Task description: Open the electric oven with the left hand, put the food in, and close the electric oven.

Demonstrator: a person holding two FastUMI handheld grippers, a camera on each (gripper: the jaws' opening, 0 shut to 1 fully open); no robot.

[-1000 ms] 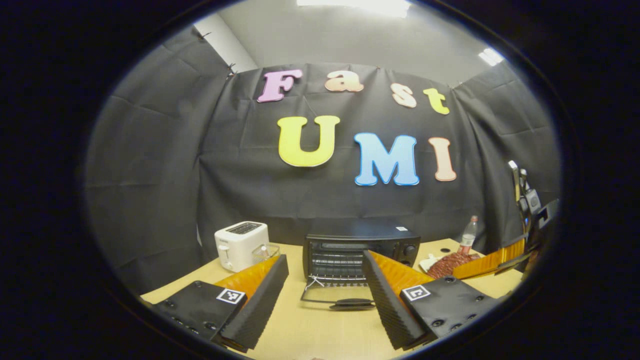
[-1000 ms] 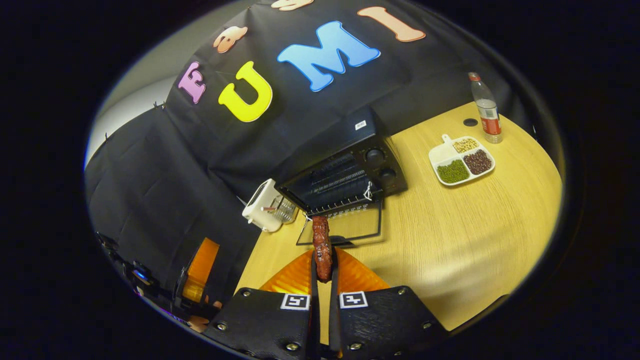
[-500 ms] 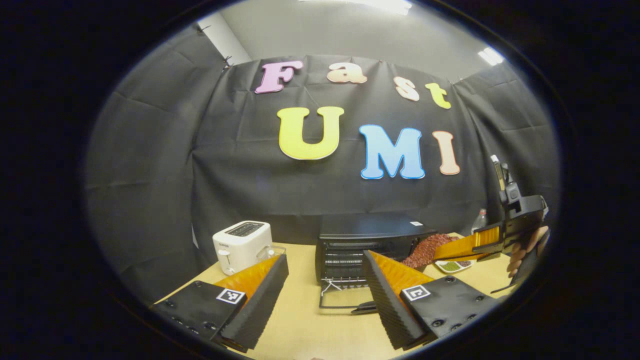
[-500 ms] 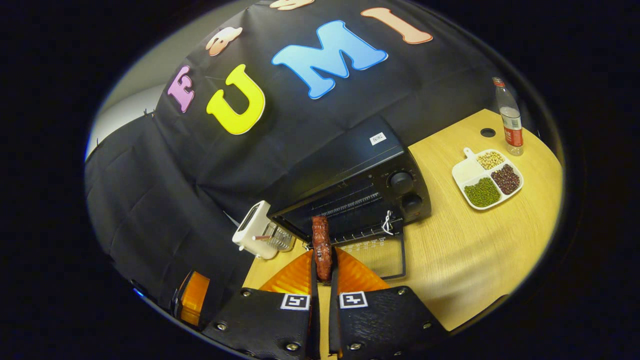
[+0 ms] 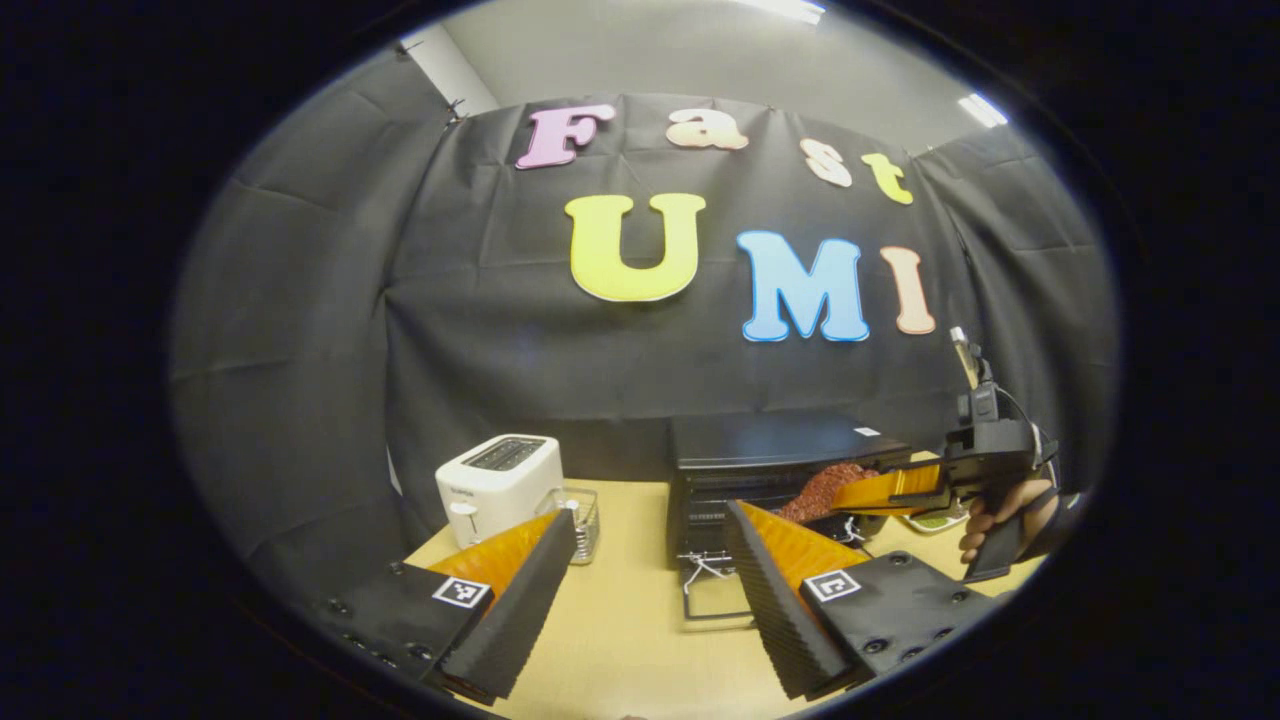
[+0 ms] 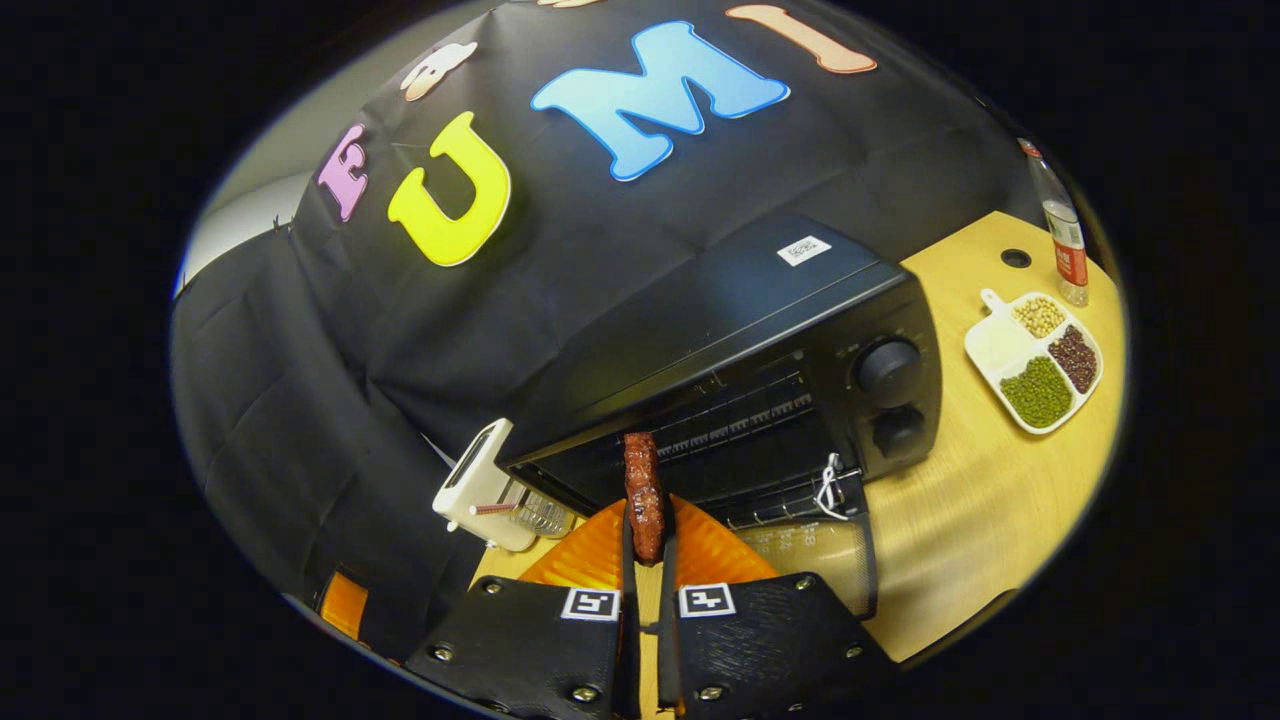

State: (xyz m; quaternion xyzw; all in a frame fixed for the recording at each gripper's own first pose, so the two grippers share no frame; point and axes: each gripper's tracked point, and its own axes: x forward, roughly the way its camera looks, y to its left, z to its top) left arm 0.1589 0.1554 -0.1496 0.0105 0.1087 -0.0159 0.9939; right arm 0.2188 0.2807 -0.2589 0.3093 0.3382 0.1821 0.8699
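The black electric oven [image 6: 760, 330] stands on the wooden table with its glass door [image 6: 810, 550] folded down flat in front. My right gripper [image 6: 646, 530] is shut on a reddish-brown piece of meat [image 6: 643, 490], whose tip reaches the oven's open mouth. In the left gripper view the oven [image 5: 780, 450] is at centre right, and the right gripper [image 5: 890, 488] comes in from the right, a hand [image 5: 1000, 515] holding it, with the meat [image 5: 825, 488] at the oven's front. My left gripper [image 5: 650, 560] stands open and holds nothing, back from the oven door [image 5: 720, 600].
A white toaster [image 5: 498, 485] and a small clear container [image 5: 580, 505] sit left of the oven. A white divided tray of beans [image 6: 1035, 355] and a plastic bottle [image 6: 1065, 245] are to the oven's right. Bare tabletop [image 5: 620, 640] lies in front of the left gripper.
My right gripper has carried the meat forward to the oven's mouth. In the left gripper view the oven has slid to the right; that gripper stays open.
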